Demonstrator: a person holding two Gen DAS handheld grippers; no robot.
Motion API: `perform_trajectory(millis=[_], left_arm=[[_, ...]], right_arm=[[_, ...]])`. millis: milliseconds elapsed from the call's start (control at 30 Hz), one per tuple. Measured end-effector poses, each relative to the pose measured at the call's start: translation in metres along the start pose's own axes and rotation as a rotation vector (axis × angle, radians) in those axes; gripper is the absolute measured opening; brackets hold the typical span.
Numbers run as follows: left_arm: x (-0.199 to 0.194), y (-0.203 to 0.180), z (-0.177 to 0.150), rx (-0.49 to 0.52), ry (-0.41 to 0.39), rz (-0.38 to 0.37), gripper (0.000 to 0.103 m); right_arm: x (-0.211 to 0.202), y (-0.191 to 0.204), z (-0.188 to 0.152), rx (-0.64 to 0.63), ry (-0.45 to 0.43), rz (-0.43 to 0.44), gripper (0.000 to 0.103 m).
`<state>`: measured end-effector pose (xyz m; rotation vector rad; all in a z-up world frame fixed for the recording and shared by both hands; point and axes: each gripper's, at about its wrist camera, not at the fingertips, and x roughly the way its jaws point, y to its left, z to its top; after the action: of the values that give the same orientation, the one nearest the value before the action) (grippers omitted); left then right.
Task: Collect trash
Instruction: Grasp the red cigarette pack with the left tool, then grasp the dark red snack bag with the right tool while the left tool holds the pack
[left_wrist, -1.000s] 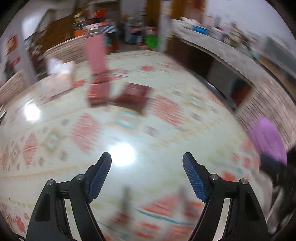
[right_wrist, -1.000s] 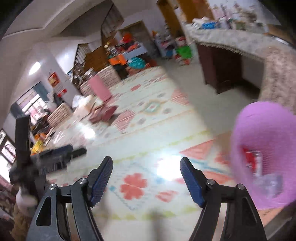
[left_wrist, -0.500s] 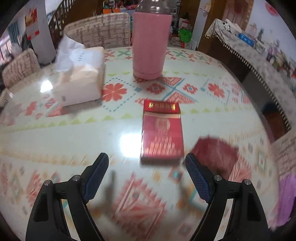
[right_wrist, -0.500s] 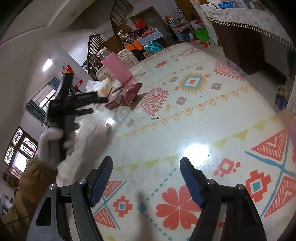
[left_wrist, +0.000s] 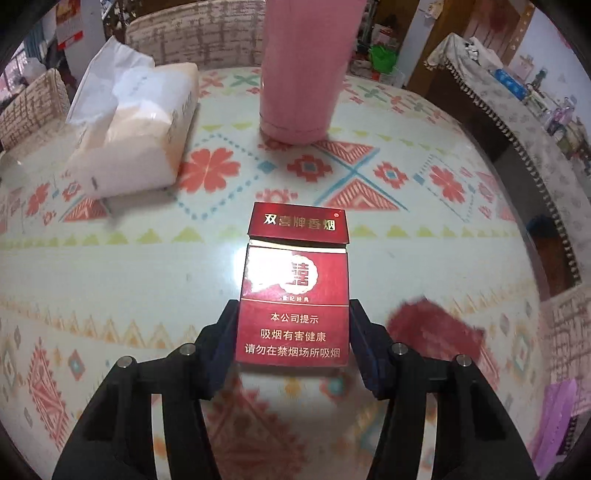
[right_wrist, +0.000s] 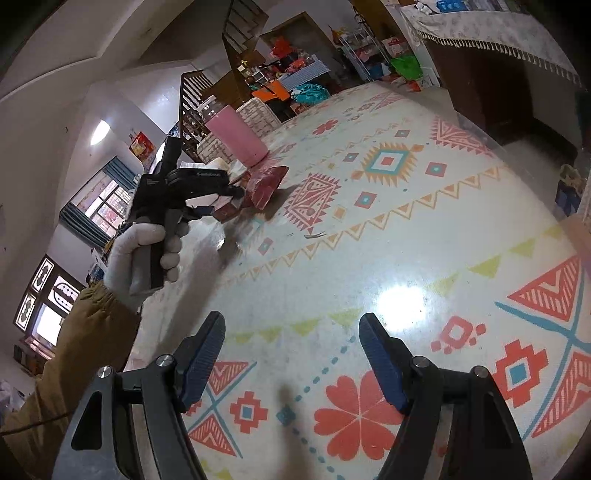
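The left gripper (left_wrist: 293, 332) points steeply down at the table (left_wrist: 110, 280), and its jaws are closing on a red cigarette pack (left_wrist: 293, 295) that lies flat between them; both dark blue pads sit against the pack's long sides at its near end, so the pack appears gripped. The pack's flip lid (left_wrist: 297, 223) stands slightly ajar at the far end, with a pale strip visible beneath it. A second, crumpled red pack (left_wrist: 436, 332) lies just to the right of the first, blurred in the left wrist view. Beyond the gripped pack stands a pink cylindrical container (left_wrist: 299, 74), upright, and to the far left of it sits a soft pack of white tissues (left_wrist: 136, 125) with a sheet pulled up from the top. The table is covered by a glossy cloth printed with red, teal and yellow geometric motifs. In the right wrist view, a white-gloved hand (right_wrist: 144, 254) with a tan sleeve (right_wrist: 74, 350) holds the left gripper's handle. The right gripper (right_wrist: 291, 354) hangs above a bare part of the cloth on the near side, well apart from the packs, its fingers (right_wrist: 201, 354) spread wide with nothing between them.
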<state>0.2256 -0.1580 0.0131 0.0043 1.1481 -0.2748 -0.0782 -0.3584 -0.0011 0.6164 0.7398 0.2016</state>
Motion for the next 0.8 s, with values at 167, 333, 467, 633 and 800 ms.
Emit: perform_trajectory(millis=[167, 333, 467, 633, 800], left_arm=[[-0.043, 0.014, -0.042, -0.043, -0.02, -0.061, 0.056], [-0.086, 0.022, -0.108, -0.063, -0.056, -0.12, 0.056], [-0.098, 0.023, -0.138, -0.031, -0.114, -0.111, 0.056], [-0.097, 0.03, -0.141, -0.025, -0.119, -0.142, 0.056], [-0.095, 0.044, -0.145, -0.046, -0.126, -0.135, 0.056]], right_arm=[[0.002, 0.001, 0.0, -0.005, 0.0, -0.015, 0.079], [0.006, 0.008, 0.0, -0.041, 0.026, -0.025, 0.082], [0.016, 0.023, 0.011, -0.048, 0.122, 0.009, 0.082], [0.046, 0.064, 0.054, -0.218, 0.132, -0.123, 0.087], [0.108, 0.089, 0.105, -0.412, 0.105, -0.307, 0.088]])
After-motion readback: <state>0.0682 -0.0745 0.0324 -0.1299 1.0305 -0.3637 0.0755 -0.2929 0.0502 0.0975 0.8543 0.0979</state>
